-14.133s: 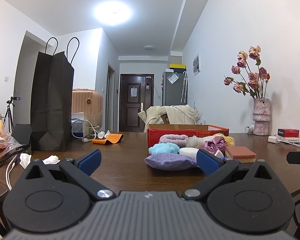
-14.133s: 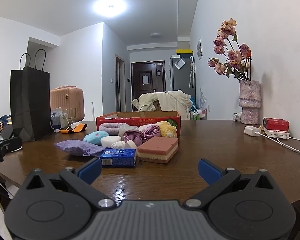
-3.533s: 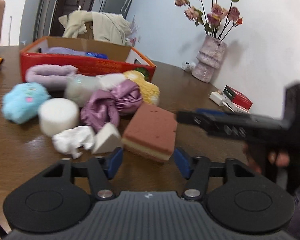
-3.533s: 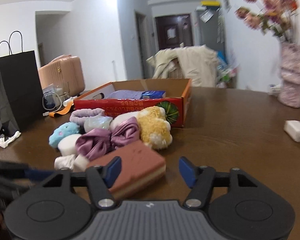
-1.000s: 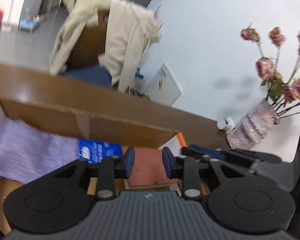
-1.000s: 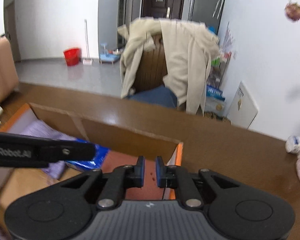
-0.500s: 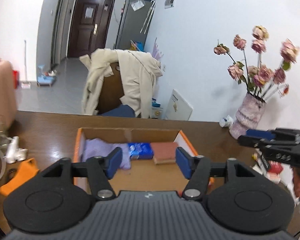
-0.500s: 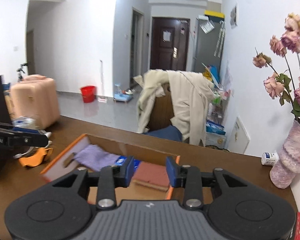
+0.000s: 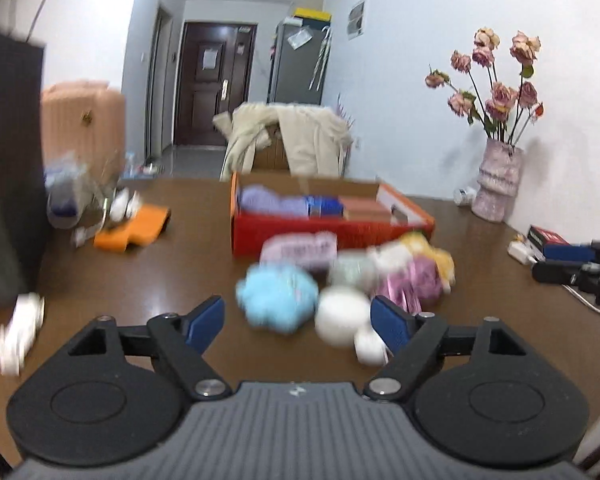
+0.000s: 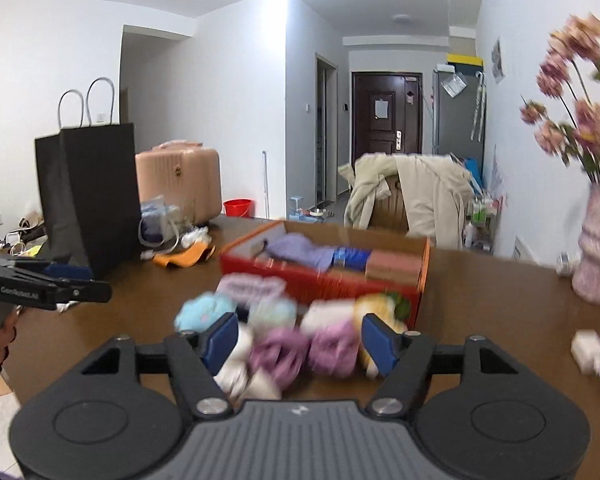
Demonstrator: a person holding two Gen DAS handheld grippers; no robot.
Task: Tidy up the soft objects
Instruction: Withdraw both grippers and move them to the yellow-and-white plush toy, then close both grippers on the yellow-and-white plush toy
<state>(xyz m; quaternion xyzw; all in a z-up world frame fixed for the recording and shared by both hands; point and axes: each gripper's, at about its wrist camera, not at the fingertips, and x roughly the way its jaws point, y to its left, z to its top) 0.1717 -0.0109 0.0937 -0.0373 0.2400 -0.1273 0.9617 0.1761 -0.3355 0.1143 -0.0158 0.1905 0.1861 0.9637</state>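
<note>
Jaws on both grippers stand wide apart with nothing between them: we note the left gripper and the right gripper both raised above the dark brown wooden surface, facing the pile of loose soft items. Both views are motion-blurred. Nearest our left gripper lie a fluffy light-blue plush ball and a white round sponge; a crumpled purple satin cloth sits just ahead of our right gripper. Behind the pile, the open red cardboard box holds a lilac fabric pouch, a blue tissue pack and a pinkish-brown rectangular sponge, side by side.
</note>
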